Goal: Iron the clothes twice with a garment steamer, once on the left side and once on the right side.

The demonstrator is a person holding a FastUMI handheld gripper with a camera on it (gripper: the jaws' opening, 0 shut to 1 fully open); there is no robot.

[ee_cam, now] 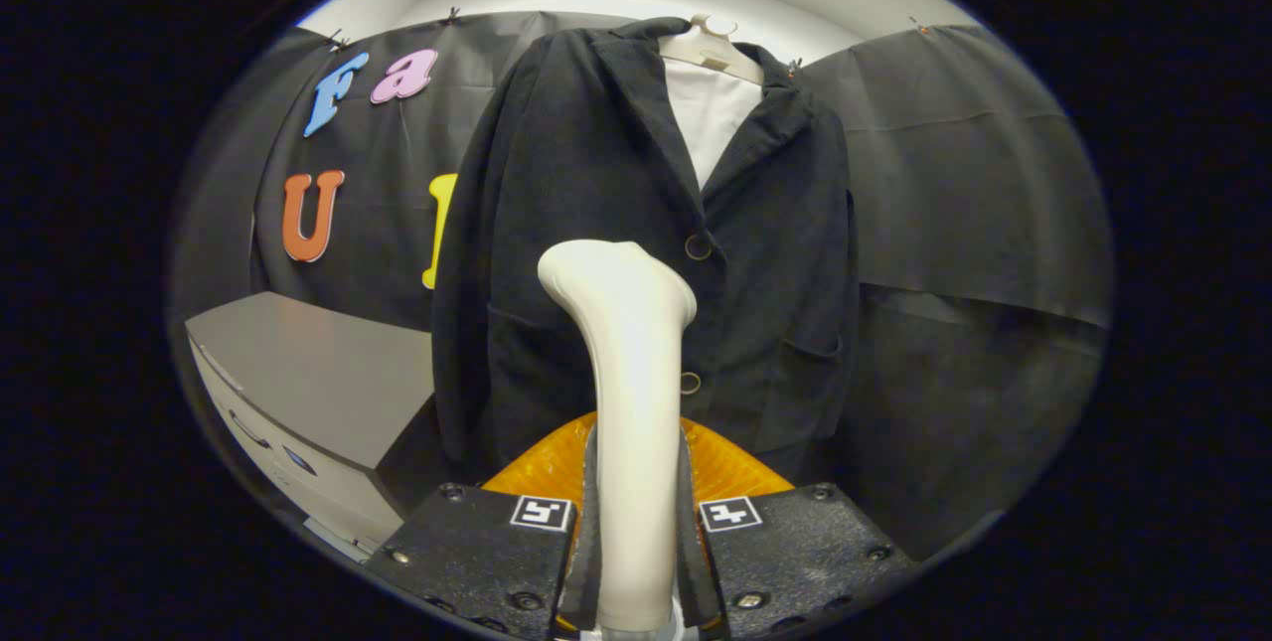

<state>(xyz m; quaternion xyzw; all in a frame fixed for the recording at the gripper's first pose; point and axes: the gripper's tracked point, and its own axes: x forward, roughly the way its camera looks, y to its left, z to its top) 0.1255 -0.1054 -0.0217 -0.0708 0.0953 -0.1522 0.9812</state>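
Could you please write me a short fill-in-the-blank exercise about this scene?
1. The gripper is shut on the white ____ handle.
2. The dark jacket hangs on a white ____.
3. Beside the jacket stands a grey ____.
4. The steamer head sits near the jacket's ____, between its buttons.

Missing words: steamer; hanger; cabinet; middle

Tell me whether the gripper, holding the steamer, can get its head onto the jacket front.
Probably yes: the gripper is clamped on the steamer, whose head points at the hanging jacket just beyond, with nothing between them.
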